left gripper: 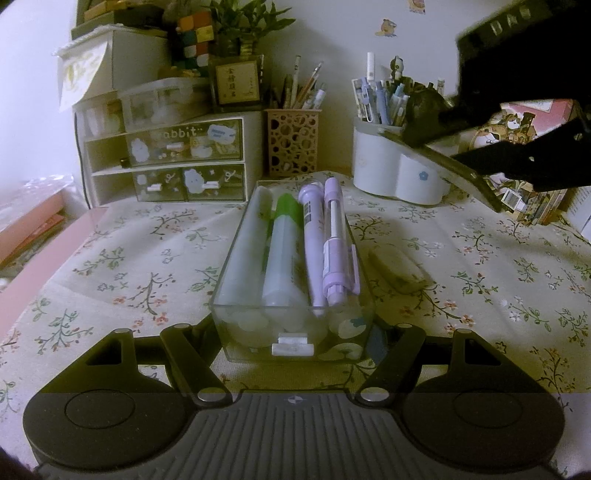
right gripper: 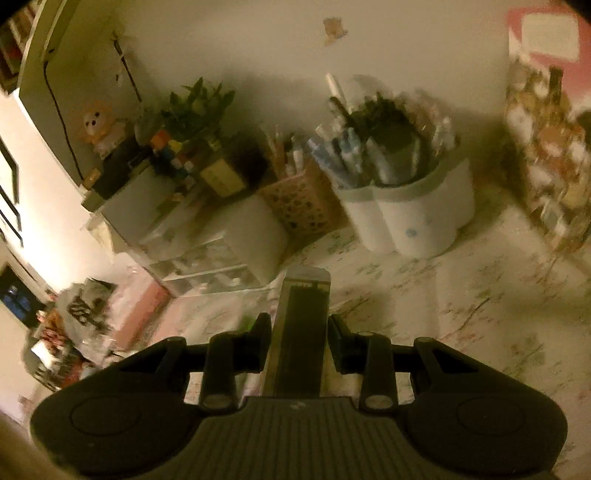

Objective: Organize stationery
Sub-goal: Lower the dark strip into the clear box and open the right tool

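The left gripper [left gripper: 295,332] is clamped on the near end of a clear drawer [left gripper: 236,258], which rests on the floral tablecloth [left gripper: 110,280] and holds a green marker [left gripper: 282,254] and purple pens [left gripper: 332,243]. An eraser [left gripper: 397,269] lies just beside the drawer at 3 o'clock. The right gripper [right gripper: 297,339] grips a flat dark stapler-like item [right gripper: 303,325], raised at 2 o'clock, near the white pen holder [left gripper: 395,173]

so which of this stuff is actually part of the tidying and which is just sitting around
In the job:
- clear tray, left gripper shut on it
- flat packaged item in right gripper
- eraser
- white pen holder

Lying about:
- puzzle cube
- plant
- drawer unit
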`<control>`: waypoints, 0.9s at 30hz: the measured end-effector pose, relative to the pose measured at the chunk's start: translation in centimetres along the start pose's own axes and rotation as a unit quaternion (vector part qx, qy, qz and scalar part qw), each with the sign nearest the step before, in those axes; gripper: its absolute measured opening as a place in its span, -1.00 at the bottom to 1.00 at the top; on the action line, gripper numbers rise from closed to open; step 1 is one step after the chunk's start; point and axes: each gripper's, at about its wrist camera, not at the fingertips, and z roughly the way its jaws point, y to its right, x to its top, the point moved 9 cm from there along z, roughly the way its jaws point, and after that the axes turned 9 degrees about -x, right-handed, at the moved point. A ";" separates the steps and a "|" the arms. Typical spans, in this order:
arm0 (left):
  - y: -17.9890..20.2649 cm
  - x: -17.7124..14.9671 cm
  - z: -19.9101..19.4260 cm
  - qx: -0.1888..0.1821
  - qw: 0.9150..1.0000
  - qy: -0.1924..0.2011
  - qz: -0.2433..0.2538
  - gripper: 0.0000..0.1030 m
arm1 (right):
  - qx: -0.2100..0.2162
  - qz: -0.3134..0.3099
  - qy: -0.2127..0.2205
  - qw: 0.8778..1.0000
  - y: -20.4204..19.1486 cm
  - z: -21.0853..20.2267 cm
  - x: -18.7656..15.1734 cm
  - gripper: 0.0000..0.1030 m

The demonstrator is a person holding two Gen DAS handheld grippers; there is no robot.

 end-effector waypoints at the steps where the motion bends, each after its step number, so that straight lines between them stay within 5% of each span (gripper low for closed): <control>1: 0.1 0.0 0.0 0.000 1.000 0.000 0.000 0.41 | 0.011 0.003 -0.004 1.000 -0.3 0.1 -0.1 -0.23; 6: 0.1 0.0 0.0 0.000 1.000 0.000 0.000 0.41 | 0.035 0.029 -0.032 0.998 -1.6 0.9 -0.4 -0.23; 27: 0.1 0.1 0.0 0.000 1.000 0.000 0.000 0.41 | -0.005 0.020 -0.081 0.997 -4.0 4.2 -0.8 -0.23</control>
